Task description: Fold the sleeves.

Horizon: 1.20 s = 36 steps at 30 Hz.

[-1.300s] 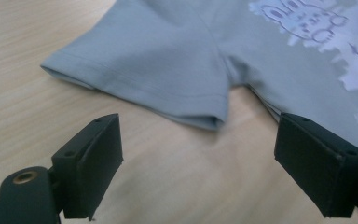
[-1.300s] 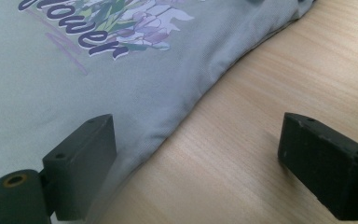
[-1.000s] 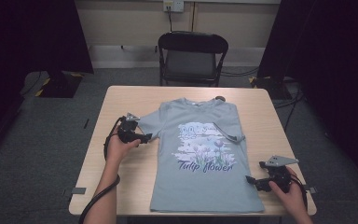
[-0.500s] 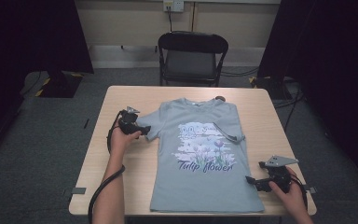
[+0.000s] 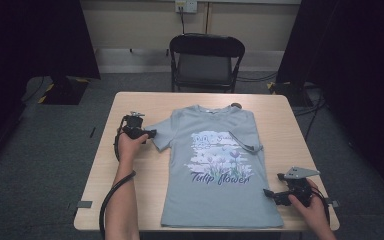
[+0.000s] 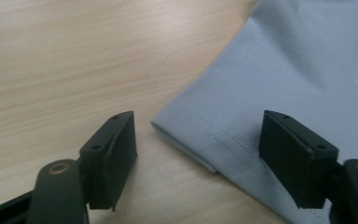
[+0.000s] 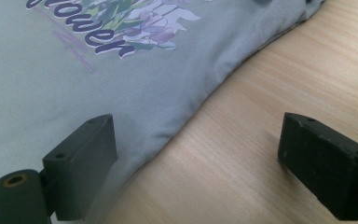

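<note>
Claws at two edges of the T-shirt, neither gripping cloth.

Your left claw (image 5: pixel 152 133) has just been closing but its jaws are still apart; in the left gripper view the hemmed corner of the sleeve (image 6: pixel 200 140) lies on the table (image 5: pixel 145 175) between them, with no pad pressing on it. Your right claw (image 5: pixel 267 192) stands wide open at the shirt's side edge near the bottom hem: one jaw hangs over the fabric, the other over bare wood. The T-shirt (image 5: pixel 215 200) lies flat, face up, in the middle of the table, collar toward the far edge, with its flower print (image 5: pixel 220 155) showing and the other sleeve folded in over the chest. A black folding chair (image 5: pixel 205 62) stands beyond the table.
</note>
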Each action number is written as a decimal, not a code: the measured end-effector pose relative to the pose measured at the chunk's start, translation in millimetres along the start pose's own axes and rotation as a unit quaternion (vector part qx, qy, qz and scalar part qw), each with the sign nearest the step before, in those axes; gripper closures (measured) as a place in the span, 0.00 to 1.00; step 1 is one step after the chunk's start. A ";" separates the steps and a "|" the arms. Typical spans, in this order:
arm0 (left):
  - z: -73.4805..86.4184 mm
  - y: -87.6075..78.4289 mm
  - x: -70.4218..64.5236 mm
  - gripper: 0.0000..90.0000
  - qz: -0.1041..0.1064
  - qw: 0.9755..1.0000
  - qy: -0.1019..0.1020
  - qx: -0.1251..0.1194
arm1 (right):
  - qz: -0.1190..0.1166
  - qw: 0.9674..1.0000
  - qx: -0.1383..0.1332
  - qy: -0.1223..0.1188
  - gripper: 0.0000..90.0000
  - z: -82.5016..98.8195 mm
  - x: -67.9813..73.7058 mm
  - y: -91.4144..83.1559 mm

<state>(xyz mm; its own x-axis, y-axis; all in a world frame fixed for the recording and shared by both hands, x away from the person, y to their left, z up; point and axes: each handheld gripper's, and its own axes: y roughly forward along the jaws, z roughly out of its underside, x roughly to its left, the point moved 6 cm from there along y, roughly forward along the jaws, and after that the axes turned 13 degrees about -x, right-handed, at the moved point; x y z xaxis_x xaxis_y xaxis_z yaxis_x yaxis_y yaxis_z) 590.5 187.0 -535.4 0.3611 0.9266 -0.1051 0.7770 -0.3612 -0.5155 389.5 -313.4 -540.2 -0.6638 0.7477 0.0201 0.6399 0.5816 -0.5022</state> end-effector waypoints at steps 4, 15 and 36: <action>-1.3 1.8 -1.9 0.32 -0.005 1.000 0.016 0.009 | -0.001 1.000 -0.001 -0.001 0.12 0.0 0.2 0.0; -2.7 0.8 -11.0 0.84 0.015 0.999 0.039 0.015 | -0.001 1.000 -0.001 -0.001 0.12 0.1 0.2 0.0; -33.7 -15.3 -38.1 0.96 0.045 0.998 0.045 0.000 | -0.003 1.000 -0.001 -0.001 0.12 0.2 0.7 -0.4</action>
<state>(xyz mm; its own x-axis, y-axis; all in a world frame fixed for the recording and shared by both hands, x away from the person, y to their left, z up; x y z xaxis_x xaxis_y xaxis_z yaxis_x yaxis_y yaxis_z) 582.3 153.7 -494.8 0.4737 0.8776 -0.0734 0.7400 -0.4418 -0.5072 388.7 -313.1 -540.2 -0.6689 0.7431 0.0211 0.6361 0.5868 -0.5010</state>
